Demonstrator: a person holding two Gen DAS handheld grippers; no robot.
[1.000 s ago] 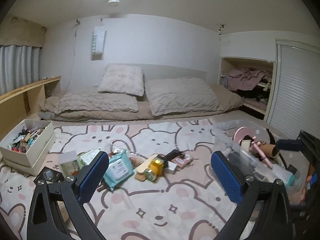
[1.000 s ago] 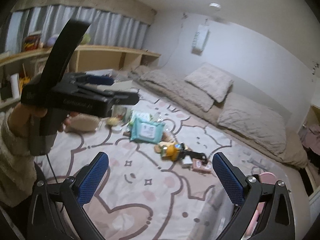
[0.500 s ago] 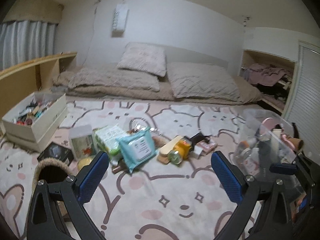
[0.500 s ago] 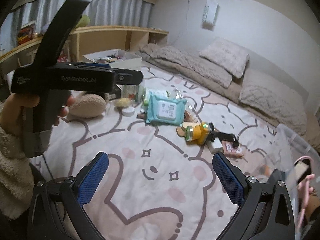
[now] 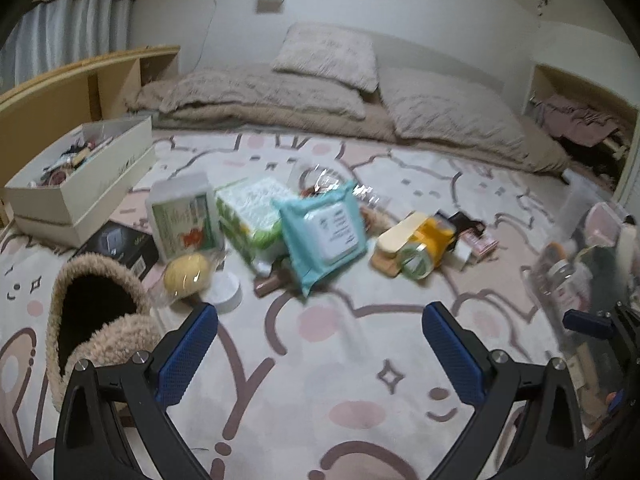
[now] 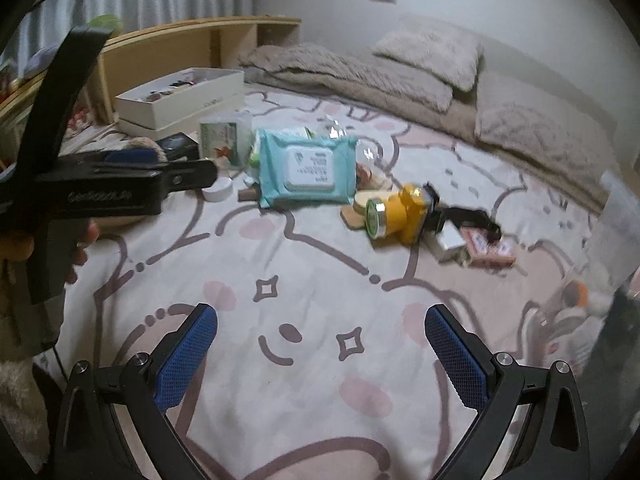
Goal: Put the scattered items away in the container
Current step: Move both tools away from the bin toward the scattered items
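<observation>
Scattered items lie on a bunny-print rug: a teal wipes pack (image 5: 324, 232) (image 6: 306, 166), a green-and-white tissue pack (image 5: 250, 216), a white box (image 5: 184, 216), a yellow sponge (image 5: 186, 276), a yellow jar (image 5: 420, 250) (image 6: 394, 214), a small pink box (image 6: 490, 250) and a white round lid (image 5: 224, 298). A clear plastic container (image 5: 576, 276) holding several items stands at the right. My left gripper (image 5: 320, 344) hovers open above bare rug in front of the pile. My right gripper (image 6: 320, 346) is open too, over bare rug. The left gripper's body (image 6: 100, 188) shows at left in the right wrist view.
A white box of small clutter (image 5: 80, 184) sits at the left by a wooden shelf (image 5: 72, 88). A fuzzy beige slipper (image 5: 96, 320) and a black box (image 5: 120, 244) lie near it. Bedding and pillows (image 5: 328, 92) line the back wall.
Both grippers have tilted down and moved closer to the pile on the rug; the items now look larger and nearer. Both have stayed open and empty.
</observation>
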